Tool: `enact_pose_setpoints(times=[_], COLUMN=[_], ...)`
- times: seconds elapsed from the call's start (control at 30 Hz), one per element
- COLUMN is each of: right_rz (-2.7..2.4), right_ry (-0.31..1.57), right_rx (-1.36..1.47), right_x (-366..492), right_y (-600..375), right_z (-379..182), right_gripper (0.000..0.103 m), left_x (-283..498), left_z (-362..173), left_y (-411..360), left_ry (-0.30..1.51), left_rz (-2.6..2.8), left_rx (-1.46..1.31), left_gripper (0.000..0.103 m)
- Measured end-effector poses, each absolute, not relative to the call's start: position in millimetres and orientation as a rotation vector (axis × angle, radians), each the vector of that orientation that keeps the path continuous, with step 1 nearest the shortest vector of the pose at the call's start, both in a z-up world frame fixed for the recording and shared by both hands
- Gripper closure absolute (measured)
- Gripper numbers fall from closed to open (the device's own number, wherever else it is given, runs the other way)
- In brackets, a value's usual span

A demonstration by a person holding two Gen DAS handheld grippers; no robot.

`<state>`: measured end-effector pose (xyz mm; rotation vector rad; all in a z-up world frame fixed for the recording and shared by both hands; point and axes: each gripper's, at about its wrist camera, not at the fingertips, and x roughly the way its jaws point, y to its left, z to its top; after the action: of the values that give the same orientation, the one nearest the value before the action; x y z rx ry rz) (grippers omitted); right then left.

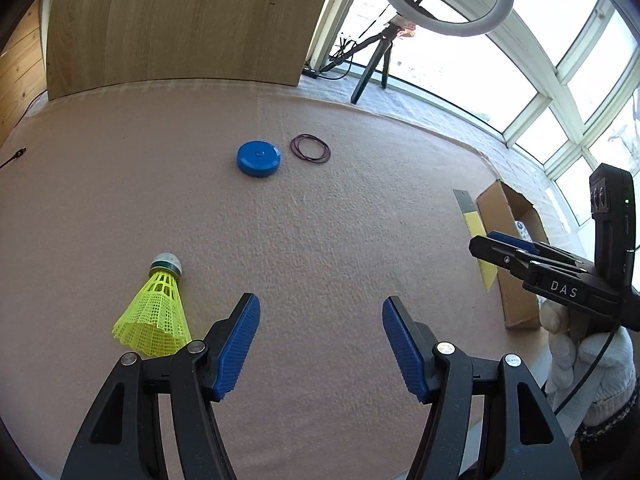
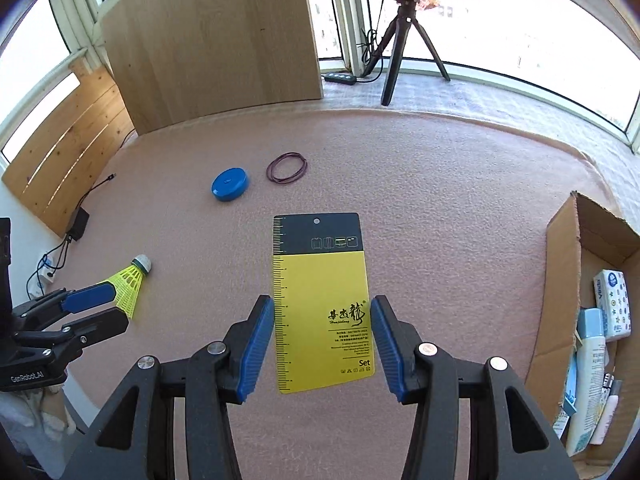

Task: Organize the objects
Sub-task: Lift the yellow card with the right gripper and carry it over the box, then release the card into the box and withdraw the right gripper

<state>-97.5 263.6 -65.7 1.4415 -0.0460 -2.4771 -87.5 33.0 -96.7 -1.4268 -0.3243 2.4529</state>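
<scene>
Pink mat (image 1: 320, 220), items as seen:

- Card (image 2: 320, 304), yellow and black, ruler scale on one edge: clamped by its side edges between the right gripper's (image 2: 322, 346) blue pads, held off the mat. Its printed face shows only in the right view; the left view catches it edge-on (image 1: 478, 236) beside the box.
- Box (image 2: 560, 300), cardboard, open, at the mat's right edge. The right view alone shows its contents: a tissue pack (image 2: 612, 304) and bottles (image 2: 588, 376).
- Shuttlecock (image 1: 158, 312), yellow, lying on its side just left of the left gripper (image 1: 321, 344).
- Blue disc (image 1: 259, 159) and band loop (image 1: 310, 149), side by side at the far end, apart.
- Ring light (image 1: 444, 0) on a tripod, behind the mat.

Left gripper: jaws apart, nothing between them, tilted down over bare mat. Right gripper: also pitched downward; a white-gloved hand (image 1: 588, 356) under it shows in the left view only.
</scene>
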Motion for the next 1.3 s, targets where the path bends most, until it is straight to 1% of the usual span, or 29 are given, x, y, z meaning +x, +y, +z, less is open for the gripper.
enact_pose_setpoints(times=[0.4,0.67,1.07,1.1,1.23,1.3], right_rz=[-2.729,-2.82,-2.828,-2.829,-2.828,-2.835], right_ry=[-0.243,-0.26,-0.229,-0.224,-0.198,-0.187], right_rx=[1.468,1.477,1.513,1.51,1.51,1.503], right_x=[-75,-91,-121,-122,-124,-124], right_y=[390,445,469,469,464,462], right_z=[-48,-45,-58,-59,-58,-57], right_gripper=[0.057,0.057,0.057,0.056,0.046,0.045], left_x=[-100,-104,-103,-103,-105,-107], left_z=[-100,-105,-107,-107,-108,-108], left_y=[103,128,117,117,118,118], left_ry=[-0.221,-0.204,-0.229,-0.23,-0.228,-0.226], left_rz=[2.349,2.335,2.375,2.375,2.37,2.367], left_rx=[-1.418,-1.43,-1.459,-1.46,-1.466,-1.467], left_gripper=[0.036,0.036,0.036,0.036,0.036,0.036])
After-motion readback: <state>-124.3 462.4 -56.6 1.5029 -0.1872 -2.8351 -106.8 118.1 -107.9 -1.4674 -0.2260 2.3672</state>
